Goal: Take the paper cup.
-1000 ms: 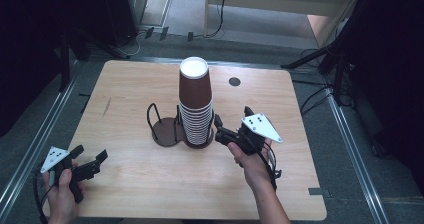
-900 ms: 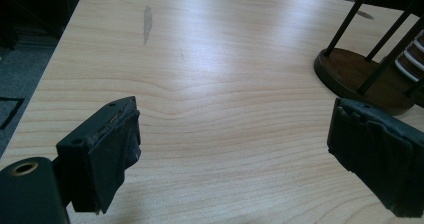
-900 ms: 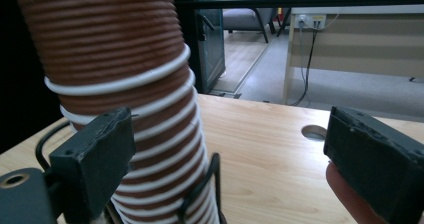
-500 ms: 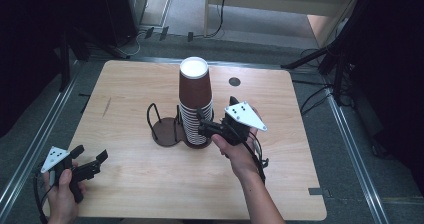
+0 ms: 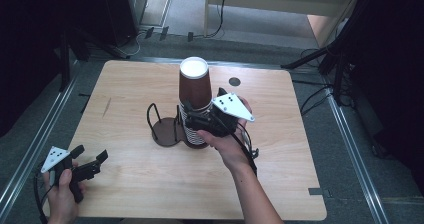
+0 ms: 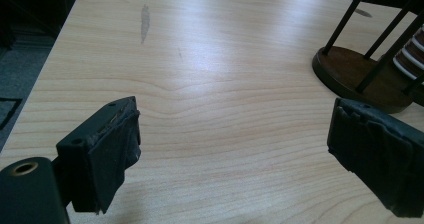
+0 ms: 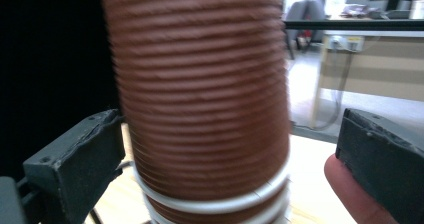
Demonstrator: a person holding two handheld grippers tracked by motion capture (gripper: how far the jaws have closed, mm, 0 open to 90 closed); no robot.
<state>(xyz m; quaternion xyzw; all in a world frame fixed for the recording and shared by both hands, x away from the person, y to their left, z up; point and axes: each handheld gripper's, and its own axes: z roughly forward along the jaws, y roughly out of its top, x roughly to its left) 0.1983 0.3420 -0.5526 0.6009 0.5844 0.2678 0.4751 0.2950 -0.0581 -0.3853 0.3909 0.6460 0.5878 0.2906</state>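
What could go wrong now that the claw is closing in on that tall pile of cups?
The stack of brown cups stands tall and narrow, so a sideways nudge from the open right claw might topple it. Squeezing might crush the ridged top cup. Several cups may lift together. The wire holder stands close and could snag.

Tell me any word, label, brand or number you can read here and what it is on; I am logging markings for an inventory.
None can be read.
The stack of brown cups: ribbed walls and white rims, no print that shows.
The right gripper, open around the stack: its grey plate bears dots, no lettering.
The left gripper, open over the table: no markings.
Things on the far desk in the right gripper view: too blurred to read.
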